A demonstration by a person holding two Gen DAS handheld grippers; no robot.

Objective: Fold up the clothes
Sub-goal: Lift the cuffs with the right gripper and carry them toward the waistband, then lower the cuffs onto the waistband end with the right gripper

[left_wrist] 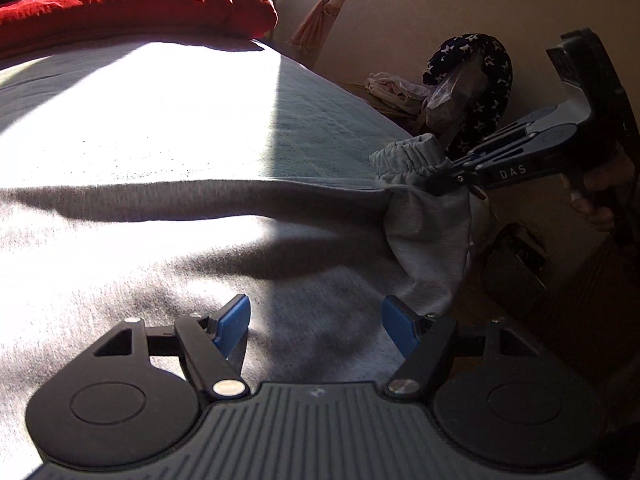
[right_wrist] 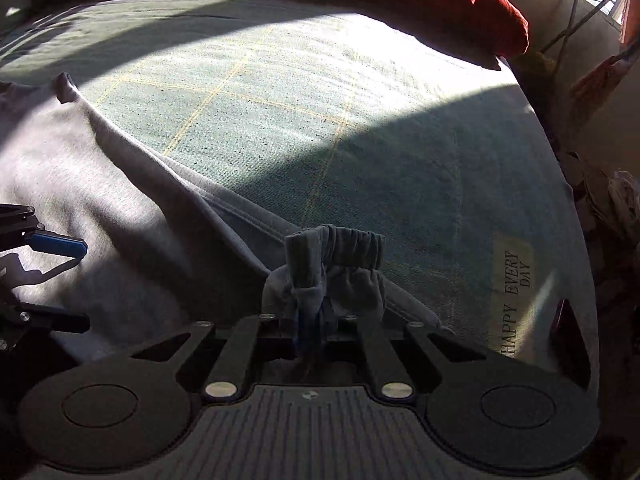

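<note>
Right tool (right_wrist: 308, 320) grips grey garment (right_wrist: 120, 200) (elastic cuff).

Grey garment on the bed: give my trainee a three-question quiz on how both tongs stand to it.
1. True or false: the right tongs are shut on the elastic cuff of the grey garment.
2. The left tongs are: A) open above the garment, B) shut on the cuff, C) shut on the red pillow.
3. Fill in: the garment lies on a green ____ with yellow lines.

Key: 1 true; 2 A; 3 bedsheet.
</note>
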